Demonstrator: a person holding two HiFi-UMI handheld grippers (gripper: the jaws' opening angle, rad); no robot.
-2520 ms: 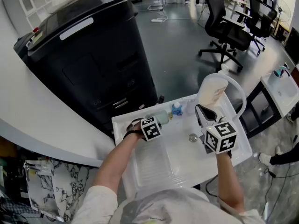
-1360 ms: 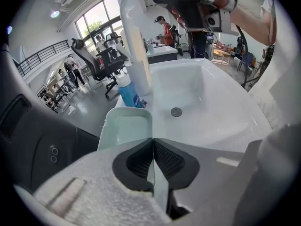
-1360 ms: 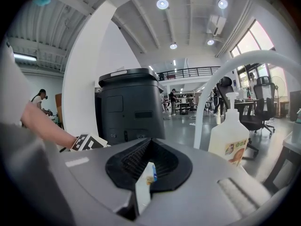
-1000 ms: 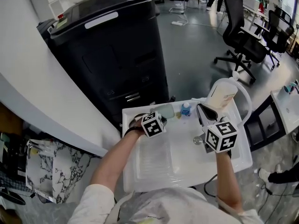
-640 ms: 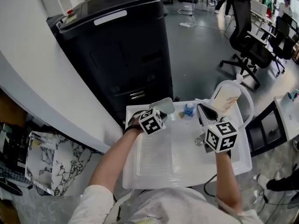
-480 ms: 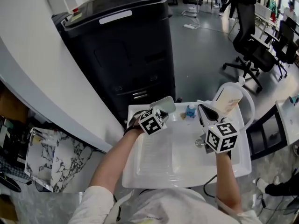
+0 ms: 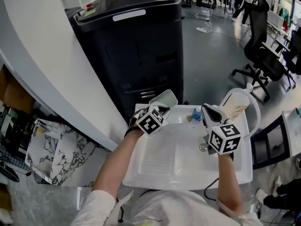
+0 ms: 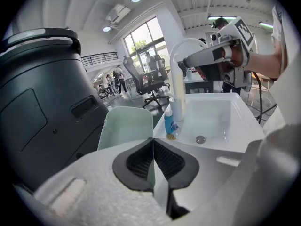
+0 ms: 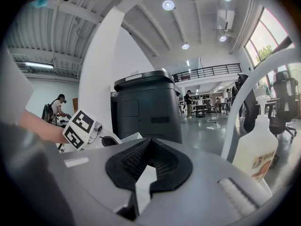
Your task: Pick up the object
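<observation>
Two grippers are over my white moulded sink point(image 7: 188, 180): the left gripper point(image 7: 162, 109) is clamped on the thin wall of the pale green translucent plastic tub point(image 7: 165, 98), held above the sink's back left corner. My right gripper point(image 7: 208, 111) has its jaws together on nothing, beside the white arched tap point(image 9: 232, 126).

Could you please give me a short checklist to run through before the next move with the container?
1. Left gripper grip on pale green container: fingers clamp its wall, ok.
2. Container clear of sink: appears held off it, ok.
3. Right gripper free: shut on nothing, ok.
4. Blue bottle apart from container: ok.
5. Container's contents: cannot tell.
</observation>
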